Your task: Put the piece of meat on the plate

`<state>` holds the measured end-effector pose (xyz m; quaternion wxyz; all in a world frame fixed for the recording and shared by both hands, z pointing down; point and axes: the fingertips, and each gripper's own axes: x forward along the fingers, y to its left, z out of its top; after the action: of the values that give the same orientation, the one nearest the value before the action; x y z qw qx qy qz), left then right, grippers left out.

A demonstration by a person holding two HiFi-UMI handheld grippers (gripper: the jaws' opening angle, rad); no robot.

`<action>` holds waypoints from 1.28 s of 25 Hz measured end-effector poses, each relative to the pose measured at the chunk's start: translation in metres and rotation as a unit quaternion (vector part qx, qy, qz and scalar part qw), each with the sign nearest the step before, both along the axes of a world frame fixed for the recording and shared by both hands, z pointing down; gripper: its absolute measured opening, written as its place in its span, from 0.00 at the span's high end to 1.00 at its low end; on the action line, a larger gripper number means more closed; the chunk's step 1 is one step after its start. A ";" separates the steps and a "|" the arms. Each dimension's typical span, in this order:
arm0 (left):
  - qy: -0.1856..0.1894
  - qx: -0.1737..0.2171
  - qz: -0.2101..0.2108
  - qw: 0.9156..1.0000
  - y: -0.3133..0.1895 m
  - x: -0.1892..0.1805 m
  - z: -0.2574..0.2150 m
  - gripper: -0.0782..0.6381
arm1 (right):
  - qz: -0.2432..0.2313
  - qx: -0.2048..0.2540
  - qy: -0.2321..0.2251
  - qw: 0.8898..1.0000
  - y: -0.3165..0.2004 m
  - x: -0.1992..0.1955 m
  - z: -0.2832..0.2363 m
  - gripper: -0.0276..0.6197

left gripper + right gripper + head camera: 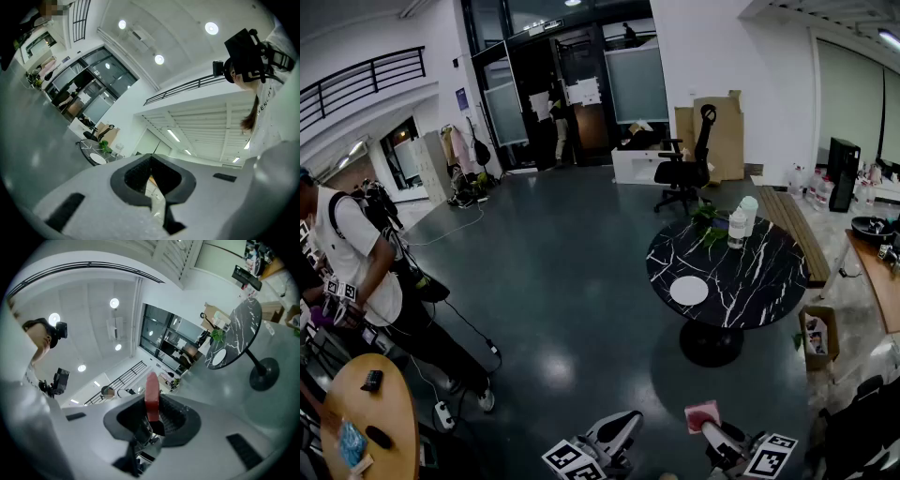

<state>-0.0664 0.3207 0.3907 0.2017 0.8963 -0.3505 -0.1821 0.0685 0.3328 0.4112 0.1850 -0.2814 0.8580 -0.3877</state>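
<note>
Far ahead on a round black marble table (750,281) lies the white plate (688,291). At the bottom edge of the head view my right gripper (710,429) is shut on a flat pink-red piece of meat (701,415) that stands up between its jaws. The right gripper view shows the meat (151,397) clamped on edge in my right gripper (152,416), with the plate (218,358) small in the distance. My left gripper (619,433) hangs beside it, its jaws together with nothing between them. In the left gripper view, the left gripper (152,180) shows only a thin slit.
A bottle (736,228), a white container (749,211) and a small plant (708,225) stand at the table's far side. An office chair (684,169) is behind it, a cardboard box (817,336) beside its foot. A person (366,272) stands at the left by a wooden table (389,412).
</note>
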 end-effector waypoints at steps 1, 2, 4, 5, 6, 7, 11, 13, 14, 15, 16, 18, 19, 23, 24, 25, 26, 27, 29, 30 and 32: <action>0.000 0.003 0.001 1.000 -0.006 0.005 -0.002 0.88 | 0.002 -0.003 -0.002 1.000 -0.006 0.005 0.001 0.83; 0.001 0.005 0.002 1.000 -0.012 0.009 -0.004 0.88 | 0.005 -0.005 -0.004 1.000 -0.011 0.010 0.002 0.83; 0.001 0.011 0.001 1.000 -0.023 0.015 -0.007 0.88 | 0.009 -0.006 -0.006 1.000 -0.022 0.018 0.003 0.83; 0.000 0.012 0.000 1.000 -0.027 0.018 -0.007 0.88 | 0.011 -0.006 -0.007 1.000 -0.026 0.021 0.003 0.83; 0.000 0.012 -0.001 1.000 -0.030 0.020 -0.006 0.88 | 0.012 -0.005 -0.007 1.000 -0.030 0.024 0.002 0.83; 0.000 0.011 -0.002 1.000 -0.034 0.022 -0.005 0.88 | 0.013 -0.005 -0.008 1.000 -0.034 0.026 0.002 0.83; 0.001 0.007 -0.006 1.000 -0.047 0.027 0.001 0.88 | 0.007 -0.006 -0.008 1.000 -0.048 0.029 0.003 0.83; 0.002 0.002 -0.008 1.000 -0.054 0.027 0.005 0.88 | 0.004 -0.012 -0.005 1.000 -0.057 0.028 0.008 0.83; 0.001 -0.002 -0.009 1.000 -0.057 0.027 0.008 0.88 | 0.003 -0.016 -0.004 1.000 -0.062 0.027 0.011 0.83; -0.001 -0.005 -0.010 1.000 -0.062 0.026 0.011 0.88 | 0.002 -0.020 -0.004 1.000 -0.067 0.026 0.014 0.83; -0.001 -0.009 -0.011 1.000 -0.067 0.026 0.014 0.88 | 0.001 -0.024 -0.005 1.000 -0.073 0.026 0.017 0.83; -0.002 -0.017 -0.015 1.000 -0.081 0.023 0.021 0.88 | 0.000 -0.030 -0.004 1.000 -0.088 0.024 0.021 0.83; -0.003 -0.019 -0.016 1.000 -0.091 0.021 0.027 0.88 | -0.001 -0.031 -0.003 1.000 -0.097 0.023 0.022 0.83; -0.010 -0.029 -0.012 0.999 -0.132 0.018 0.051 0.88 | 0.005 -0.044 0.002 0.999 -0.132 0.026 0.029 0.83; -0.008 -0.032 -0.012 0.999 -0.145 0.019 0.049 0.88 | 0.007 -0.047 0.002 0.999 -0.142 0.027 0.030 0.83; -0.006 -0.032 -0.012 0.999 -0.159 0.020 0.045 0.88 | 0.007 -0.046 0.003 0.999 -0.153 0.028 0.030 0.83; -0.004 -0.030 -0.010 0.999 -0.175 0.021 0.042 0.88 | 0.008 -0.045 0.005 0.999 -0.166 0.028 0.030 0.83; -0.002 -0.028 -0.008 1.000 -0.190 0.022 0.039 0.88 | 0.009 -0.046 0.007 0.999 -0.178 0.029 0.029 0.83; 0.003 -0.031 -0.001 1.000 -0.216 0.026 0.036 0.88 | 0.016 -0.053 0.013 0.998 -0.202 0.031 0.029 0.83; 0.004 -0.033 0.004 0.999 -0.226 0.029 0.035 0.88 | 0.021 -0.057 0.016 0.998 -0.214 0.032 0.029 0.83; 0.001 -0.035 0.014 0.999 -0.248 0.031 0.035 0.88 | 0.027 -0.062 0.017 0.998 -0.237 0.033 0.028 0.83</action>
<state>-0.0359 0.0731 0.4257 0.2358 0.8933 -0.3439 -0.1676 0.1013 0.0957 0.4396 0.1630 -0.3219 0.8275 -0.4301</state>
